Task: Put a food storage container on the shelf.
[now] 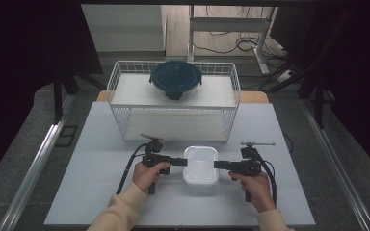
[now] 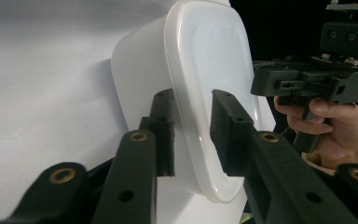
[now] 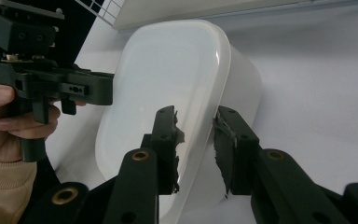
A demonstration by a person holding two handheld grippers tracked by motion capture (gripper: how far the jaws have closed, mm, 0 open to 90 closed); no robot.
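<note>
A white rounded-rectangular container (image 1: 200,163) with a white lid rests on the table's near middle. My left gripper (image 1: 185,161) meets its left edge and my right gripper (image 1: 217,164) its right edge. In the left gripper view the container (image 2: 205,60) has its rim between the two black jaws of my left gripper (image 2: 191,100), one jaw on the lid and one against the wall. In the right gripper view my right gripper (image 3: 196,116) clamps the opposite rim of the container (image 3: 168,79) the same way. Each gripper view shows the other gripper beyond the container.
A white wire basket (image 1: 173,120) stands at the back of the grey table (image 1: 101,183). On a white board across its top sits a round container with a dark blue lid (image 1: 176,77). Dark curtains flank the table, and cables lie on the floor behind.
</note>
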